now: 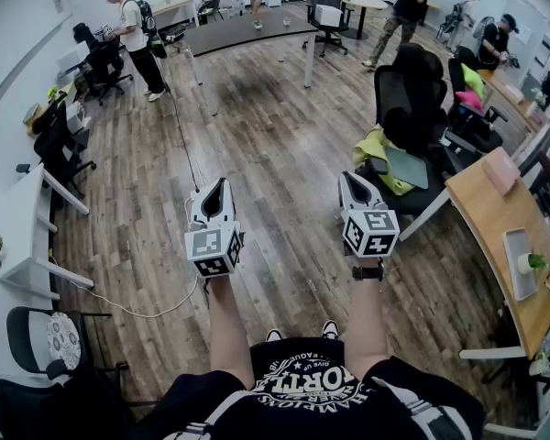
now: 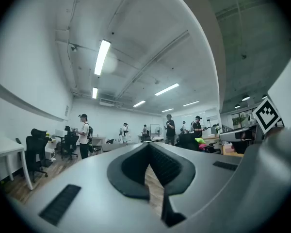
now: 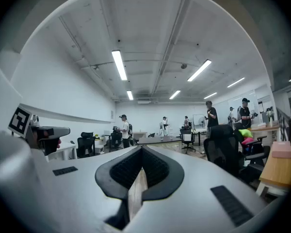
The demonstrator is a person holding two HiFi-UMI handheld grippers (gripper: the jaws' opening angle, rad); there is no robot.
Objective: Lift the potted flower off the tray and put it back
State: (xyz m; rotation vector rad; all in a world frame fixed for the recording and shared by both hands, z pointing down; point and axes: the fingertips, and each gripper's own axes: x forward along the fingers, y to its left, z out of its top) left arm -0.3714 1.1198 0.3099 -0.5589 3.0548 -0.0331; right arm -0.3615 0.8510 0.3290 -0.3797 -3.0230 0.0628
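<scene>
The potted flower (image 1: 532, 263), a small white pot with green leaves, stands on a pale tray (image 1: 515, 246) on the wooden table (image 1: 490, 214) at the far right of the head view. Both grippers are held out level over the wooden floor, well to the left of that table. My left gripper (image 1: 218, 184) (image 2: 148, 145) is shut with nothing between its jaws. My right gripper (image 1: 350, 178) (image 3: 141, 148) is shut and empty too. Neither gripper view shows the flower or the tray.
A black office chair (image 1: 408, 108) with a yellow-green cloth stands between the right gripper and the wooden table. A pink box (image 1: 500, 168) lies on that table. A white desk (image 1: 18, 227) is at left, a cable (image 1: 147, 312) crosses the floor, and several people stand at the back.
</scene>
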